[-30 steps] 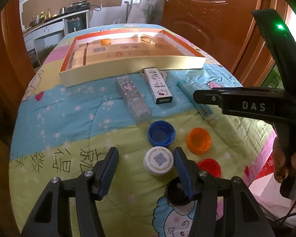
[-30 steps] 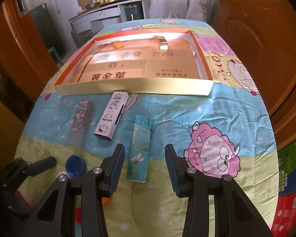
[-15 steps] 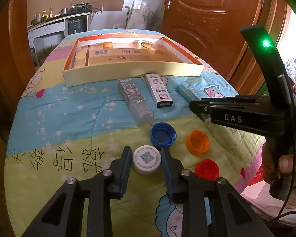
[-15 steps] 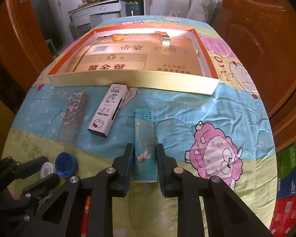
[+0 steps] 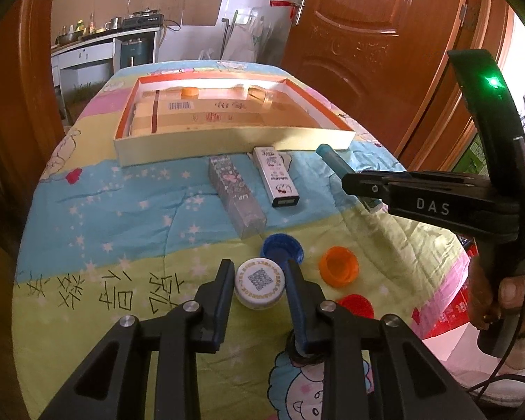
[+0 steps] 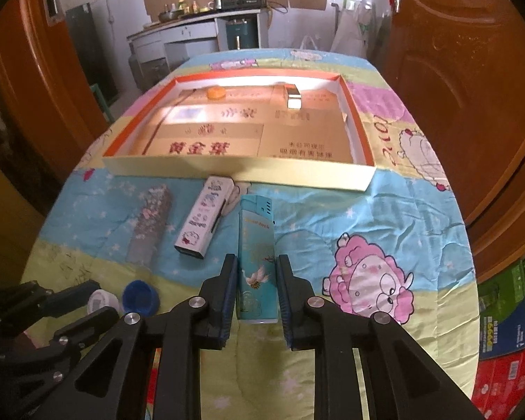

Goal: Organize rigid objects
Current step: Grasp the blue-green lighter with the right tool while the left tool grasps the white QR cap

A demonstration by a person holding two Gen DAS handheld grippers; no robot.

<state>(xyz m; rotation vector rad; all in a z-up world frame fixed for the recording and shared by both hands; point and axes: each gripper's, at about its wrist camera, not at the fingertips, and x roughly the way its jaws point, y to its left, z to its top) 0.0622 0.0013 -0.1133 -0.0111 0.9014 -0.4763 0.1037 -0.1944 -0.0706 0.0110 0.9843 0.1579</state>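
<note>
My left tongs [image 5: 259, 285] pinch a white bottle cap [image 5: 259, 282] with a QR code on top, a blue cap [image 5: 282, 248] just ahead and an orange cap [image 5: 338, 266] to their right. My right tongs [image 6: 256, 285], marked "DAS" on the side, pinch a teal lighter [image 6: 256, 258] printed with a crane. Beyond both, past the cartoon-printed white box [image 6: 204, 221], lies the orange-rimmed tray [image 6: 239, 169] lined with cardboard.

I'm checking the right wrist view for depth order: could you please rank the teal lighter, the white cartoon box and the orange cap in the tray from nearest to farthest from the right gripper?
1. The teal lighter, between the right gripper's fingers.
2. The white cartoon box, ahead and left on the quilt.
3. The orange cap, far back in the tray.
</note>
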